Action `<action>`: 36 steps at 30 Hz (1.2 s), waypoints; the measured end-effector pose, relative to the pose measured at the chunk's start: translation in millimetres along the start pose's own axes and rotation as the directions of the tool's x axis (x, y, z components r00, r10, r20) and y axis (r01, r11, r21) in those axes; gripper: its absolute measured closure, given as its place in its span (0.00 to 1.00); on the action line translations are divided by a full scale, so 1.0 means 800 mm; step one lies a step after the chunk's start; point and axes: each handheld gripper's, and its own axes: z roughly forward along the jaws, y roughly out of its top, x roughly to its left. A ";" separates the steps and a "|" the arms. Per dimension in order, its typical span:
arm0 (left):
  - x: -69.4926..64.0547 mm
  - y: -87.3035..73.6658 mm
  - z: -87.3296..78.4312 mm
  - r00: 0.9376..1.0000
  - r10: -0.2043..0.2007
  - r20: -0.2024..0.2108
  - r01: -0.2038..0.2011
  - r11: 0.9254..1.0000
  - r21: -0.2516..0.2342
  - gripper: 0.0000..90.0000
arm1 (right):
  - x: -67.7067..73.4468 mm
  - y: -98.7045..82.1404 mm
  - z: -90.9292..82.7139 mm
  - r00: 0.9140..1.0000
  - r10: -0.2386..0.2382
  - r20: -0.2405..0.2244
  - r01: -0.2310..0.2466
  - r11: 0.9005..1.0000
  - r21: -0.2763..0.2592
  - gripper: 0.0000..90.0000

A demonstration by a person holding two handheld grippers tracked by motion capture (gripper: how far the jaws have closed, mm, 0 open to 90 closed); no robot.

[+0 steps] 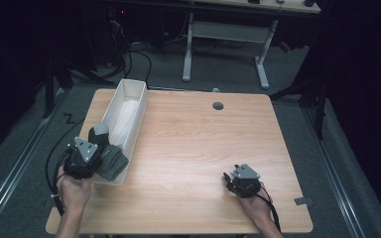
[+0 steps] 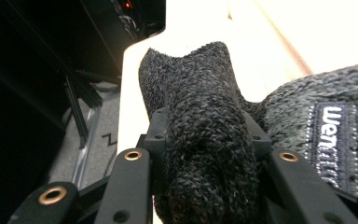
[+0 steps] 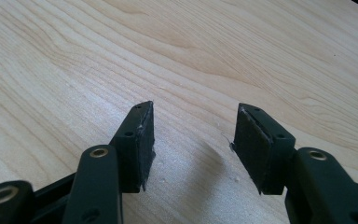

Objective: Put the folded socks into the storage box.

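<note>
The left claw point(image 1: 95, 148) is clamped on a dark grey knitted woollen garment point(image 2: 205, 140), a thick fold of the knit squeezed between its two black jaws. In the high view that garment point(image 1: 110, 159) sits at the near end of a long white rectangular plastic bin point(image 1: 129, 101), partly inside it and bulging over the near rim. A woven label with white lettering point(image 2: 333, 140) shows on the part of the knit beside the claw. The bin lies along the left side of the light wooden table point(image 1: 193, 144), its far end pointing away from the person. The right claw point(image 1: 230, 179) rests low over bare wood near the table's front right, well apart from the bin, its jaws spread with nothing between the pads point(image 3: 144, 149)
</note>
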 end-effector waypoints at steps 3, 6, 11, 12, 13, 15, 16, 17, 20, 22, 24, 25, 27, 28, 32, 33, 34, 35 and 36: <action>0.000 -0.004 0.003 1.000 -0.014 0.004 0.013 1.000 0.025 0.72 | 0.000 0.000 0.000 1.000 -0.002 -0.001 0.002 1.000 -0.001 0.53; 0.002 -0.008 0.006 1.000 -0.029 0.006 0.029 0.999 0.046 0.72 | 0.000 0.000 0.000 1.000 0.000 0.000 0.000 1.000 0.000 0.53; 0.004 -0.010 0.009 0.999 -0.050 0.006 0.050 0.997 0.066 0.72 | 0.000 0.000 0.000 1.000 0.000 0.000 0.000 1.000 0.000 0.53; 0.005 -0.010 0.010 0.998 -0.055 0.006 0.054 0.995 0.080 0.72 | 0.000 0.000 0.000 1.000 0.000 0.000 0.000 1.000 0.000 0.53; 0.005 -0.010 0.011 0.999 -0.054 0.005 0.054 0.995 0.086 0.72 | 0.000 0.000 0.000 1.000 -0.001 -0.002 0.001 1.000 -0.001 0.53; 0.005 -0.011 0.013 0.999 -0.055 0.000 0.054 0.994 0.094 0.72 | 0.000 0.000 0.000 1.000 0.000 0.000 0.000 1.000 0.000 0.53; 0.004 -0.011 0.013 0.999 -0.053 -0.001 0.053 0.994 0.096 0.72 | 0.000 0.000 0.000 1.000 0.000 -0.001 0.000 1.000 0.000 0.53; 0.004 -0.011 0.014 0.999 -0.049 -0.003 0.049 0.994 0.099 0.72 | 0.000 0.000 0.000 1.000 -0.002 -0.002 0.002 1.000 -0.001 0.53; 0.004 -0.011 0.016 0.998 -0.054 -0.008 0.055 0.991 0.121 0.72 | 0.000 0.000 0.000 1.000 -0.001 -0.002 0.001 1.000 -0.001 0.53; 0.003 -0.011 0.018 0.999 -0.043 -0.015 0.045 0.990 0.137 0.72 | 0.000 0.000 0.000 1.000 0.000 0.000 0.000 1.000 0.000 0.53; 0.002 -0.011 0.019 0.999 -0.033 -0.020 0.036 0.988 0.150 0.72 | 0.000 0.000 0.000 1.000 0.000 -0.002 0.000 1.000 -0.001 0.53; 0.002 -0.011 0.020 0.999 -0.028 -0.023 0.032 0.988 0.151 0.72 | -0.001 0.000 0.000 1.000 -0.001 -0.002 0.001 1.000 -0.001 0.53; 0.002 -0.011 0.020 0.999 -0.028 -0.026 0.032 0.987 0.155 0.72 | 0.000 0.000 0.000 1.000 0.001 -0.002 -0.001 1.000 -0.001 0.53; 0.002 -0.011 0.020 0.999 -0.028 -0.027 0.032 0.987 0.158 0.72 | -0.001 0.000 0.000 1.000 0.000 -0.003 0.000 1.000 -0.001 0.53; 0.003 -0.011 0.022 0.998 -0.045 -0.034 0.050 0.982 0.183 0.72 | -0.001 0.000 0.000 1.000 0.003 -0.004 -0.003 1.000 -0.001 0.53; 0.003 -0.011 0.023 0.998 -0.047 -0.036 0.053 0.980 0.190 0.72 | -0.001 0.000 0.000 1.000 0.003 -0.004 -0.003 1.000 -0.001 0.53; 0.003 -0.010 0.024 0.998 -0.047 -0.037 0.053 0.979 0.199 0.72 | -0.001 0.000 0.000 1.000 0.004 -0.005 -0.004 1.000 -0.001 0.53; 0.003 -0.010 0.024 0.998 -0.048 -0.039 0.055 0.979 0.198 0.72 | -0.001 0.000 0.000 1.000 0.003 -0.006 -0.003 1.000 -0.001 0.53; 0.003 -0.010 0.025 0.998 -0.049 -0.042 0.056 0.978 0.199 0.72 | -0.001 0.000 0.000 1.000 0.004 -0.005 -0.004 1.000 -0.001 0.53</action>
